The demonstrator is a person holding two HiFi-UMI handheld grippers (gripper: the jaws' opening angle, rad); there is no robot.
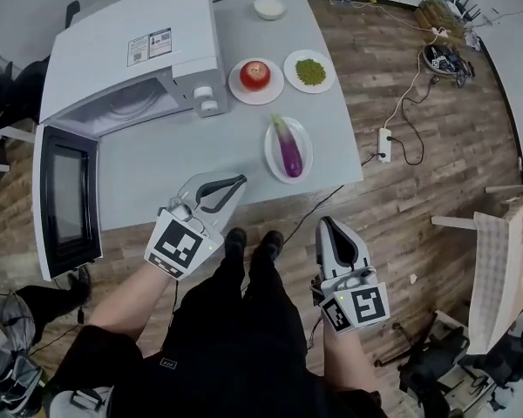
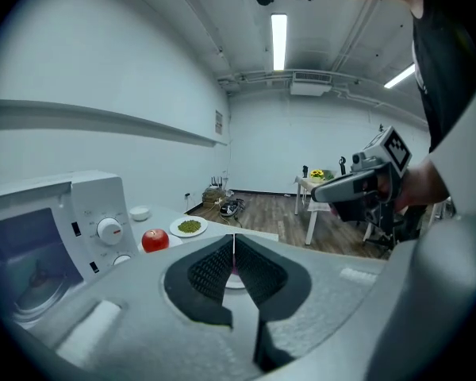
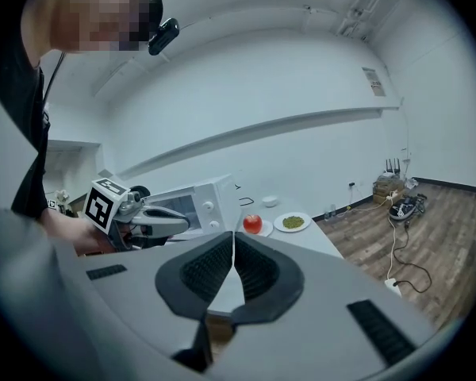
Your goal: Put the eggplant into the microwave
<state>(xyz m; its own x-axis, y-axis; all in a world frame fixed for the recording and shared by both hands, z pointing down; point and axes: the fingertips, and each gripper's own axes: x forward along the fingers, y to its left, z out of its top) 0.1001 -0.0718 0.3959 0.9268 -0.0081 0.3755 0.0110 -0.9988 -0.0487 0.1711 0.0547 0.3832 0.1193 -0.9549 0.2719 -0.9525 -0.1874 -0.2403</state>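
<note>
Head view: left tool (image 1: 237, 182) and right tool (image 1: 329, 225) clenched empty, lower frame; microwave (image 1: 131, 55), upper left, stands open awaiting the eggplant (image 1: 288, 151).

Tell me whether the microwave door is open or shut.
Open. The microwave door stands swung out from the microwave, and the turntable inside is exposed.

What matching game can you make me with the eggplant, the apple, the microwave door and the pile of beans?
Things:
1. eggplant
2. apple
3. microwave door
4. pile of beans

Colour or state:
A. red
B. green
C. purple
D. swung open

Pairs: 1-C, 2-A, 3-D, 4-B
</note>
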